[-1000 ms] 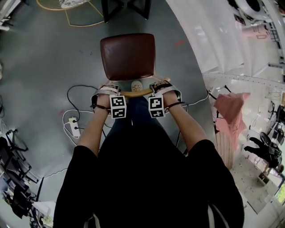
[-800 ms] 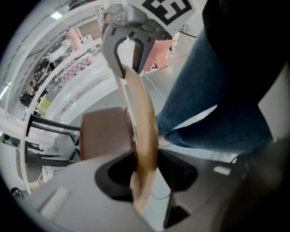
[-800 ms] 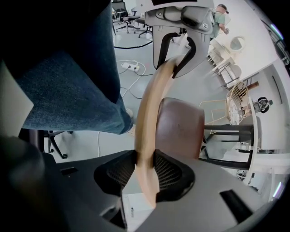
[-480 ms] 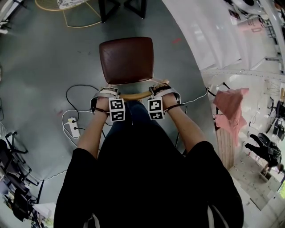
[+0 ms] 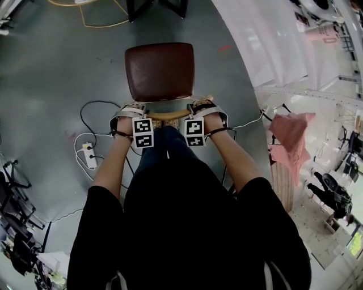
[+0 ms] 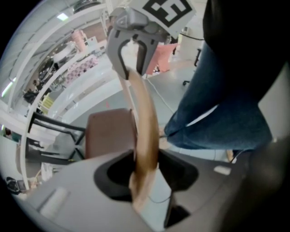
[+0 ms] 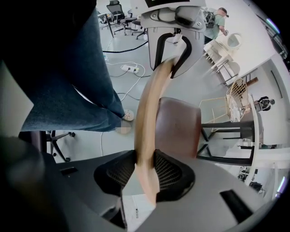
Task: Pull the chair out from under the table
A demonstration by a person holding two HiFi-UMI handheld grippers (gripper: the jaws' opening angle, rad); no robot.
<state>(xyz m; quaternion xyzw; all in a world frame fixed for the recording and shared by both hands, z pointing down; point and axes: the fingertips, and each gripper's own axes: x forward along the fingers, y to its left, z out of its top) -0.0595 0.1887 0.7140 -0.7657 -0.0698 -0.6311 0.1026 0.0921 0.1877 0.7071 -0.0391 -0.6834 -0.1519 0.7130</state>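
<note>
The chair has a brown padded seat (image 5: 160, 71) and a curved wooden backrest (image 5: 169, 115) and stands on the grey floor just in front of me. My left gripper (image 5: 131, 110) points down and is shut on the left end of the backrest. My right gripper (image 5: 203, 106) is shut on the right end. In the left gripper view the wooden backrest (image 6: 145, 131) runs from my left gripper (image 6: 144, 170) up to the right gripper (image 6: 131, 45). In the right gripper view the backrest (image 7: 152, 113) passes between the pads (image 7: 170, 174) towards the left gripper (image 7: 171, 43), with the seat (image 7: 179, 124) beside it.
A white power strip (image 5: 88, 157) with cables lies on the floor at the left. Black table legs (image 5: 156, 8) stand beyond the seat. A white table surface (image 5: 266, 45) runs along the right, with a pink cloth (image 5: 289, 139) beside it. My jeans leg (image 7: 86, 81) is close behind the backrest.
Both grippers keep the same hold on the backrest. The head view has shifted a little; the chair has not visibly moved over the floor.
</note>
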